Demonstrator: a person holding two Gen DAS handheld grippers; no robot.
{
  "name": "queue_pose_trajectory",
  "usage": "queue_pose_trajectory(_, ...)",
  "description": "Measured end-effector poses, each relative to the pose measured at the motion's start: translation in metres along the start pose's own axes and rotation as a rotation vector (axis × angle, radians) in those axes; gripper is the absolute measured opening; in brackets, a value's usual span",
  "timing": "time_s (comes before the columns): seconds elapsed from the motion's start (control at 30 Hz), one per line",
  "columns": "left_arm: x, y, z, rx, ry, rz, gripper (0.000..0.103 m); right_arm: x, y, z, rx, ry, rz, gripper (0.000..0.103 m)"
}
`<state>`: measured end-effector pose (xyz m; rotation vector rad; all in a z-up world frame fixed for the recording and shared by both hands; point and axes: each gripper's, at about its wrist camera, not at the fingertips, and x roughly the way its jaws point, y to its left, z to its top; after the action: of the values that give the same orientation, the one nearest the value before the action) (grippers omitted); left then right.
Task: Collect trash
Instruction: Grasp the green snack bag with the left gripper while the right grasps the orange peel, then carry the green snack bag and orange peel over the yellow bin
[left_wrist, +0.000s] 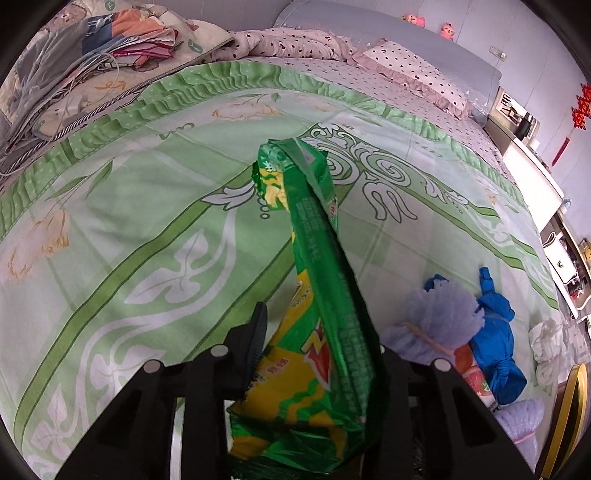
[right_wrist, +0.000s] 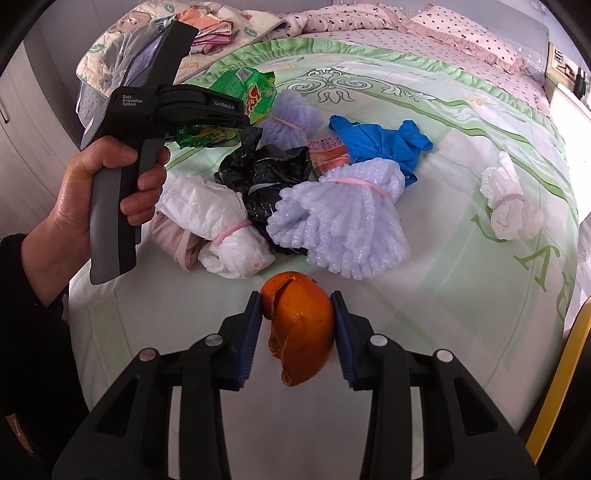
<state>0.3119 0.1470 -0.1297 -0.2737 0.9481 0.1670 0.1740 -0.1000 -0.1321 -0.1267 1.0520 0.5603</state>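
My left gripper (left_wrist: 321, 339) is shut on a long green and yellow snack wrapper (left_wrist: 314, 229), which sticks up and away from the jaws over the bed. In the right wrist view a hand (right_wrist: 85, 199) holds that left gripper (right_wrist: 240, 118) at the upper left, with the wrapper (right_wrist: 255, 88) poking out of it. My right gripper (right_wrist: 297, 314) is shut on a piece of orange peel (right_wrist: 303, 325). Both blue pads press against the peel's sides, just above the green patterned bedsheet (right_wrist: 443, 277).
A heap of trash lies beyond the peel: a lilac foam bundle (right_wrist: 343, 225), a black bag (right_wrist: 273, 173), a tied white bag (right_wrist: 218, 221), a blue glove (right_wrist: 380, 144), a pink packet (right_wrist: 328, 155). A white foam bundle (right_wrist: 506, 199) lies apart at right. Folded quilts (left_wrist: 110, 44) and a pillow (left_wrist: 417, 70) line the back.
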Motion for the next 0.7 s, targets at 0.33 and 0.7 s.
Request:
queue_pose_trajectory(0.33,-0.028,0.003,-0.001,-0.023,-0.048,-0.033,0.027,-0.017,-0.005,-0.007,0.012,-0.053,-0.002,0.03)
queue_pose_trajectory(0.7,-0.073,0.003,-0.01,0.0,-0.094,-0.028,0.027,-0.06,-0.016,-0.011,0.052,-0.129,-0.011,0.03)
